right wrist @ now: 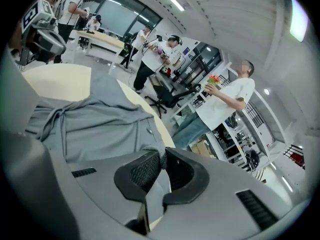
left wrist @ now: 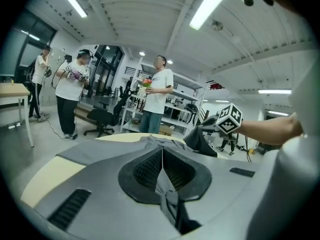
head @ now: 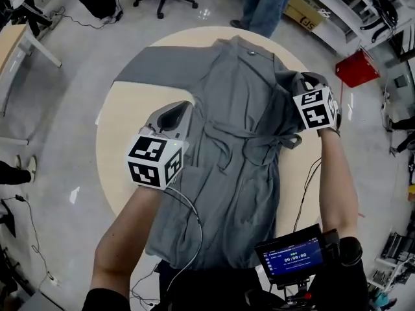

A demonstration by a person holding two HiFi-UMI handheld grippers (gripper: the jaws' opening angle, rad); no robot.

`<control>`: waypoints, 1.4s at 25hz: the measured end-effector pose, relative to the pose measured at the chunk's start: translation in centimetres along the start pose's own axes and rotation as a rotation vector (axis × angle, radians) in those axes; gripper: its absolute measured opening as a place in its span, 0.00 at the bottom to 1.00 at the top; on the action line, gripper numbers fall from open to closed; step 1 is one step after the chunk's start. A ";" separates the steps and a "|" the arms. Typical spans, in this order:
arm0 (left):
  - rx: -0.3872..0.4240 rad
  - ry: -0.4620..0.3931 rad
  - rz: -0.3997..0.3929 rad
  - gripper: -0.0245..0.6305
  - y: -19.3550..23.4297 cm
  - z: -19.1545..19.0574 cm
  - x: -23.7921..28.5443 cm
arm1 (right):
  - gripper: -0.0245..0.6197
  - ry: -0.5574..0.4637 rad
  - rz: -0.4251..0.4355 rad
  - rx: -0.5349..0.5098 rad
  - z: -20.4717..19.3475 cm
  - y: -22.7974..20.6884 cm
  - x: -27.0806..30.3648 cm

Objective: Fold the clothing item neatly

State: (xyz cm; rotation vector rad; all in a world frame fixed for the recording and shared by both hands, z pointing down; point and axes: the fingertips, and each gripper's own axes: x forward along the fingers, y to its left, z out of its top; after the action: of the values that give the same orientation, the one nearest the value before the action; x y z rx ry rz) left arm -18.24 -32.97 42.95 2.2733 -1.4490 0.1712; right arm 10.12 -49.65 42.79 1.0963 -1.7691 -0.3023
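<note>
1. The left gripper [head: 183, 107] [left wrist: 162, 156] is clenching its jaws fully together on a thin fold of the grey robe [head: 240, 161]. In the left gripper view the cloth is showing as a narrow strip pinched between the ribbed pads [left wrist: 145, 169].
2. The right gripper [head: 295, 86] [right wrist: 162, 160] is also grasping the robe. Its jaws are standing a sliver apart, with a thicker wad of grey fabric running down between them.
3. The robe is lying lengthwise on the round table [head: 123, 141], with its collar pointing to 12 o'clock and its hem toward 6 o'clock.
4. In the head view the left gripper is holding the robe at its 9 o'clock edge, and the right gripper is holding it at about 2 o'clock, where the cloth is bunching up.
5. 1 sleeve [head: 149, 70] is spreading flat across the table toward 10 o'clock.
6. The belt [head: 256, 137] is lying tied across the waist, near the robe's middle.
7. A person in jeans [head: 266, 5] is standing beyond the table at 12 o'clock, and a red bin [head: 356, 69] is sitting on the floor at 2 o'clock.
</note>
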 end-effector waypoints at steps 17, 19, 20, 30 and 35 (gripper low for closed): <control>-0.062 -0.002 0.050 0.03 10.8 -4.0 -5.7 | 0.08 0.067 0.284 -0.200 10.8 24.5 7.5; -0.061 0.006 0.043 0.03 10.4 -4.4 -5.5 | 0.08 0.070 0.306 -0.197 10.8 25.4 7.5; -0.059 0.011 0.037 0.03 10.2 -4.6 -5.4 | 0.08 0.071 0.316 -0.187 10.8 25.8 7.5; -0.075 0.018 0.026 0.03 9.7 -4.9 -6.1 | 0.30 -0.001 0.401 0.036 13.0 25.8 6.2; -0.082 0.003 0.036 0.03 11.2 -3.8 -7.0 | 0.29 -0.062 0.388 0.185 12.6 24.3 3.8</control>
State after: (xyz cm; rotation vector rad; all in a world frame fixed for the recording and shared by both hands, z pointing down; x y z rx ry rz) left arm -30.77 -29.53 47.36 2.1815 -1.4694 0.1232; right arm -13.86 -42.42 54.42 0.8502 -2.0497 0.0661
